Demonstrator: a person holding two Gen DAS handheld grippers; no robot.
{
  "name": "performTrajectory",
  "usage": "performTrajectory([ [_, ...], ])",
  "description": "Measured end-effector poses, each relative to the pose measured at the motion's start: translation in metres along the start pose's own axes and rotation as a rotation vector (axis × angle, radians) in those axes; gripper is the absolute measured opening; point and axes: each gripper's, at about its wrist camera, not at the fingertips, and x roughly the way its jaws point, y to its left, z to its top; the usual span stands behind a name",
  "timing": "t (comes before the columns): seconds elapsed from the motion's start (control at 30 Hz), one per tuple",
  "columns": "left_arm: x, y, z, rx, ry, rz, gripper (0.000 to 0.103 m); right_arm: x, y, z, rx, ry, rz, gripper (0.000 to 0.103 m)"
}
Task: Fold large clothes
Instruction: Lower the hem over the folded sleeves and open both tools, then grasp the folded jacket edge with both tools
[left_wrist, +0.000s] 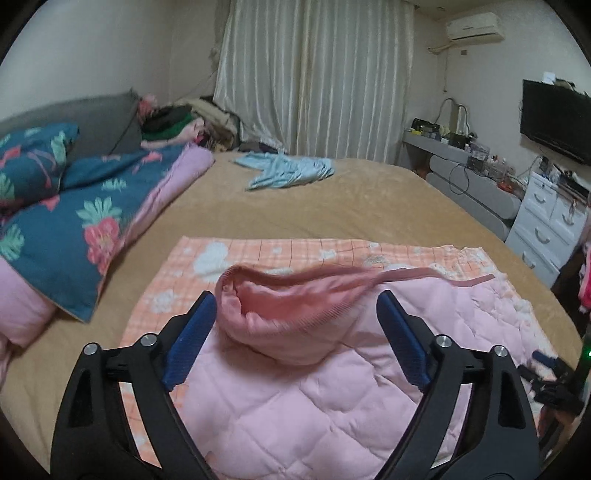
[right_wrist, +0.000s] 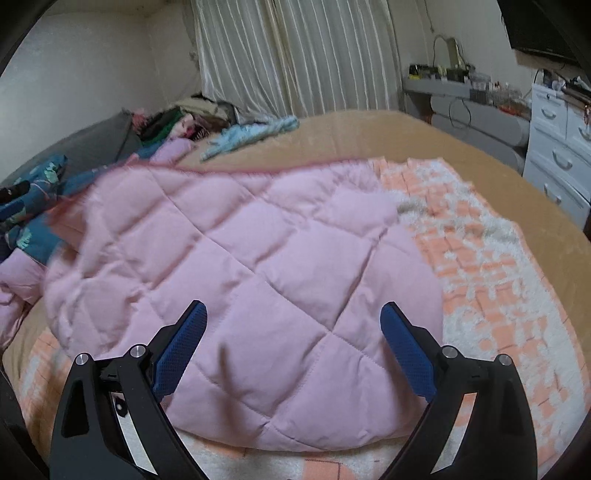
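The pink quilted jacket (left_wrist: 295, 387) lies on an orange checked blanket (left_wrist: 258, 254), which is spread on the tan bed (left_wrist: 314, 206). In my left view the jacket fills the ground from 4 to 8 o'clock, and a cuffed sleeve (left_wrist: 280, 314) lies across its top. The sleeve's open ribbed mouth faces 10 o'clock; its long axis runs toward 3 o'clock, where a thin ribbed edge trails off, blurred. My left claw (left_wrist: 295, 321) is spread wide, one blue pad on either side of the sleeve, gripping nothing.

In my right view the jacket (right_wrist: 240, 266) is a broad quilted sheet, its long axis running from 9 toward 2 o'clock, with a darker pink hem along the far edge. My right claw (right_wrist: 293, 332) is also wide and empty, its pads over the jacket's near edge.

The blanket shows beyond the jacket at 12 o'clock in the left view and at 3 o'clock in the right. Past it the bed is bare up to a blue garment (left_wrist: 288, 171) at 12 o'clock. A floral duvet (left_wrist: 81, 218) hems in the 9 o'clock side. At 3 o'clock the bed edge drops off beside white drawers (left_wrist: 546, 229). Curtains (left_wrist: 314, 74) close the far wall.
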Motion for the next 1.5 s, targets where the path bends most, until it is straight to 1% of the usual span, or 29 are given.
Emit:
performTrajectory([
  [0.07, -0.006, -0.004, 0.000, 0.013, -0.011, 0.002, 0.088, -0.013, 0.003, 0.003, -0.016, -0.026, -0.003, 0.096],
  [0.17, -0.014, -0.006, 0.001, 0.030, -0.025, 0.015, 0.092, -0.032, 0.003, 0.007, -0.060, -0.077, -0.054, 0.097],
  [0.37, -0.017, 0.000, -0.008, 0.044, -0.011, 0.044, 0.094, -0.052, -0.012, 0.009, -0.063, -0.113, -0.134, 0.098],
  [0.5, -0.007, 0.014, -0.027, 0.027, 0.033, 0.065, 0.094, -0.050, -0.019, 0.003, -0.051, -0.085, -0.159, 0.099],
  [0.6, 0.011, 0.033, -0.052, -0.011, 0.103, 0.069, 0.094, -0.036, -0.028, -0.004, -0.012, -0.027, -0.154, 0.099],
  [0.67, 0.029, 0.050, -0.073, -0.071, 0.169, 0.030, 0.094, -0.025, -0.036, -0.007, 0.022, 0.002, -0.134, 0.099],
  [0.73, 0.047, 0.070, -0.094, -0.164, 0.232, -0.014, 0.094, -0.010, -0.046, -0.011, 0.058, 0.035, -0.137, 0.099],
  [0.8, 0.062, 0.084, -0.113, -0.232, 0.279, -0.021, 0.094, 0.001, -0.053, -0.013, 0.075, 0.054, -0.133, 0.099],
  [0.87, 0.073, 0.092, -0.126, -0.272, 0.310, -0.041, 0.094, 0.014, -0.060, -0.015, 0.094, 0.074, -0.115, 0.099],
  [0.97, 0.082, 0.091, -0.137, -0.286, 0.320, -0.088, 0.094, 0.030, -0.063, -0.016, 0.089, 0.092, -0.083, 0.098],
  [1.0, 0.084, 0.090, -0.139, -0.283, 0.319, -0.090, 0.094, 0.034, -0.063, -0.015, 0.082, 0.094, -0.076, 0.091],
  [1.03, 0.085, 0.088, -0.140, -0.275, 0.316, -0.081, 0.090, 0.037, -0.062, -0.015, 0.076, 0.092, -0.055, 0.083],
  [1.07, 0.085, 0.085, -0.139, -0.263, 0.307, -0.078, 0.073, 0.040, -0.060, -0.013, 0.074, 0.090, -0.024, 0.062],
  [1.1, 0.085, 0.082, -0.138, -0.253, 0.299, -0.078, 0.062, 0.041, -0.056, -0.011, 0.065, 0.085, -0.029, 0.050],
  [1.13, 0.084, 0.075, -0.135, -0.229, 0.286, -0.073, 0.042, 0.042, -0.050, -0.008, 0.037, 0.075, -0.044, 0.042],
  [1.17, 0.082, 0.068, -0.131, -0.199, 0.270, -0.056, 0.030, 0.040, -0.042, -0.005, 0.006, 0.057, -0.053, 0.029],
  [1.2, 0.078, 0.060, -0.124, -0.160, 0.247, -0.032, 0.027, 0.037, -0.036, -0.001, -0.012, 0.039, -0.062, 0.022],
  [1.23, 0.077, 0.057, -0.119, -0.140, 0.230, -0.018, 0.021, 0.033, -0.030, 0.004, -0.021, 0.018, -0.082, 0.021],
  [1.27, 0.074, 0.053, -0.113, -0.124, 0.208, -0.005, 0.019, 0.028, -0.026, 0.009, -0.020, -0.010, -0.100, 0.019],
  [1.37, 0.071, 0.051, -0.090, -0.133, 0.153, 0.010, 0.018, 0.016, -0.019, 0.025, -0.017, -0.091, -0.126, 0.017],
  [1.43, 0.077, 0.049, -0.077, -0.128, 0.147, 0.030, 0.017, 0.013, -0.021, 0.034, -0.013, -0.115, -0.133, 0.017],
  [1.5, 0.088, 0.047, -0.071, -0.131, 0.160, 0.050, 0.017, 0.018, -0.021, 0.041, -0.017, -0.120, -0.153, 0.017],
])
